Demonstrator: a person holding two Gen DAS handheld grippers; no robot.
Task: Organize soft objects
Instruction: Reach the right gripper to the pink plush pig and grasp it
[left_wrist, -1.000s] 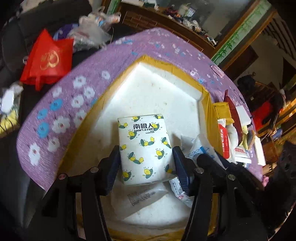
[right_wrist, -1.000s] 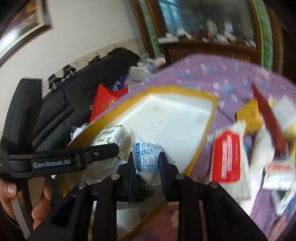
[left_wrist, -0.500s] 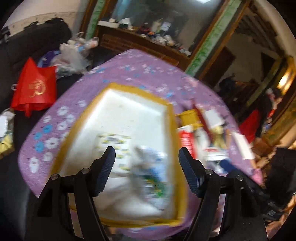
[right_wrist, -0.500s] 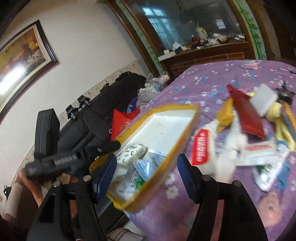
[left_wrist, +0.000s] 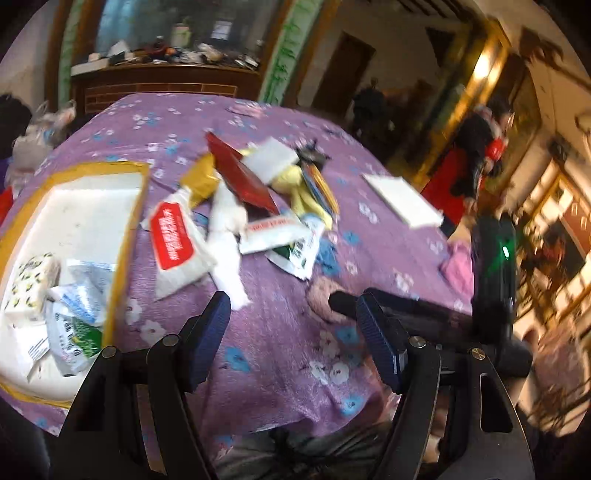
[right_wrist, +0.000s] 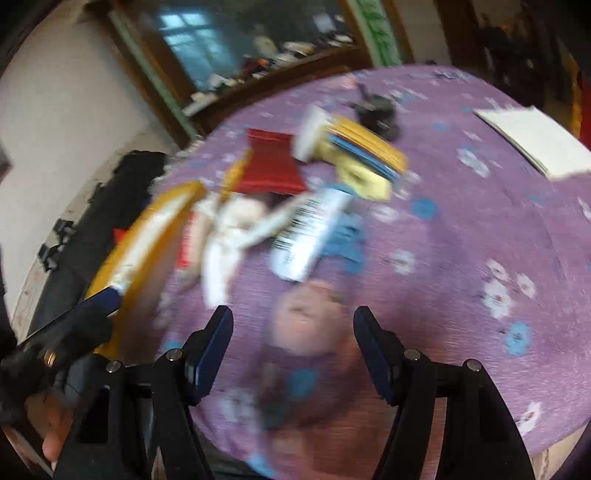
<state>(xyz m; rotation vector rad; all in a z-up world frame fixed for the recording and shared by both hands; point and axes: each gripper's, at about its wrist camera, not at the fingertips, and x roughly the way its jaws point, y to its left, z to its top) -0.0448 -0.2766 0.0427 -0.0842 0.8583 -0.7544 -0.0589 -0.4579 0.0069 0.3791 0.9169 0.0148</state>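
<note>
Both grippers, left gripper (left_wrist: 293, 332) and right gripper (right_wrist: 293, 347), left the tray (left_wrist: 125, 236), jaws wide and empty

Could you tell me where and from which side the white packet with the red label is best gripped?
Grip the red-label packet across its free lower end, coming from above: it lies flat on the purple cloth, and its upper end sits under the pile.

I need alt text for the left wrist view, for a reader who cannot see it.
The open left hand-held gripper hovers empty over a purple tablecloth. Ahead lies a pile of packets; at left, a tray holds a tissue pack and sachets.
</note>
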